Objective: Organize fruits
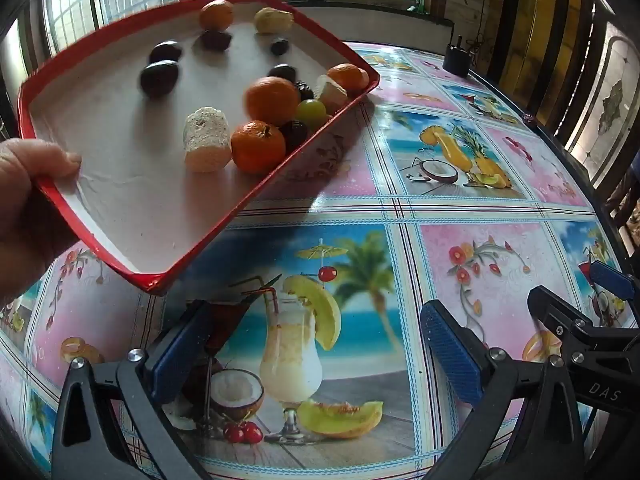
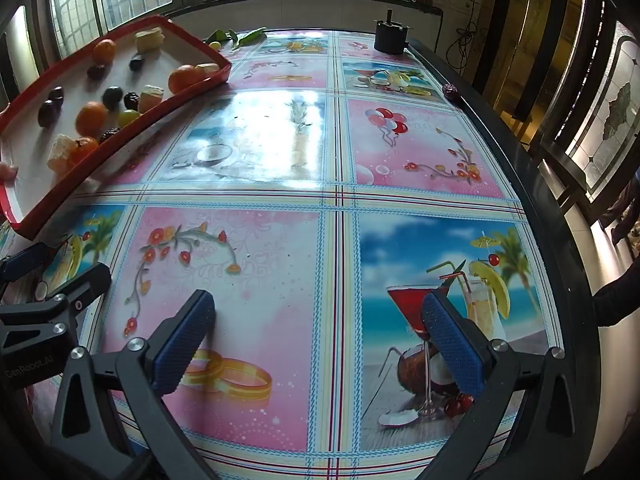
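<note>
Red tray (image 1: 240,208) with a white floor is held tilted above the worktop (image 1: 460,200), gripped at its near-left rim by a bare hand (image 1: 36,200); its far right corner dips toward the patterned cloth. Whether that corner touches the cloth, you cannot tell.

Contents have gathered toward the low right edge: four mandarins (image 1: 258,146), one of them blurred; a green grape (image 1: 314,112); several dark plum-like fruits (image 1: 158,78); a pale cylindrical chunk (image 1: 206,144) just beside the nearest mandarin; and a yellowish piece (image 1: 272,20) at the far rim. The right wrist view shows the same tray (image 2: 120,136) at far left.

Your left tongs (image 1: 320,356) stand wide, nothing between the blue pads, low over the cocktail print. Your right tongs (image 2: 320,340) are also wide and empty, hovering above the pink panel. A black cylindrical object (image 2: 390,38) stands at the far end of the worktop.
</note>
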{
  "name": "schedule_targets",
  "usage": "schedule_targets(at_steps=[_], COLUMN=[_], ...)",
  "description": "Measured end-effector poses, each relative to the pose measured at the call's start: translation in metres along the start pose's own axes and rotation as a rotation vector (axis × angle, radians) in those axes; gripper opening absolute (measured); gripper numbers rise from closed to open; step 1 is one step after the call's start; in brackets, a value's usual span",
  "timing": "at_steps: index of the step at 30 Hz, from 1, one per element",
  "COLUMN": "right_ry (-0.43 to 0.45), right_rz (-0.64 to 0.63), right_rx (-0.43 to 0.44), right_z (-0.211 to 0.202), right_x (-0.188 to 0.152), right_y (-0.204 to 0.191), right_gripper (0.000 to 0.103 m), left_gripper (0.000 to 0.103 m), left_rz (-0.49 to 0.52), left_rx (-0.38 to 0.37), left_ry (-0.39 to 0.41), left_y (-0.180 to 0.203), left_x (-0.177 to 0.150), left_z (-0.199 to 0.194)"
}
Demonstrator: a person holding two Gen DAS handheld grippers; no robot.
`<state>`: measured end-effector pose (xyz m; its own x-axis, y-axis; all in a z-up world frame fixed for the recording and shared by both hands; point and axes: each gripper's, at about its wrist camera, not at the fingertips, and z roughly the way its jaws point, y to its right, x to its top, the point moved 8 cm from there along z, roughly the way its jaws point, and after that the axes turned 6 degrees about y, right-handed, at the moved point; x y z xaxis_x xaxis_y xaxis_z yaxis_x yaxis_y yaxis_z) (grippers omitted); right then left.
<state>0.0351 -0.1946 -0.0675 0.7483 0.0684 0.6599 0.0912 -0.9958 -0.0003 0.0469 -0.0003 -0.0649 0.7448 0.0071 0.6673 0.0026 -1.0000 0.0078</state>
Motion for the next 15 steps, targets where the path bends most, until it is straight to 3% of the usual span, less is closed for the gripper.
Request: schedule_targets(at_steps=[15], right_ry=[0.0], right_rz=[0.0], right_rx=[0.0], right_z=[-0.0002], right_x=[-0.0001], right_y=[0.0004], right_gripper=[0.103], left_gripper=[0.103], left_rz=[0.0], left_rx=[0.0], left_ry=[0.001], left_y=[-0.0022], left_x=[-0.0016], left_z=[-0.0025])
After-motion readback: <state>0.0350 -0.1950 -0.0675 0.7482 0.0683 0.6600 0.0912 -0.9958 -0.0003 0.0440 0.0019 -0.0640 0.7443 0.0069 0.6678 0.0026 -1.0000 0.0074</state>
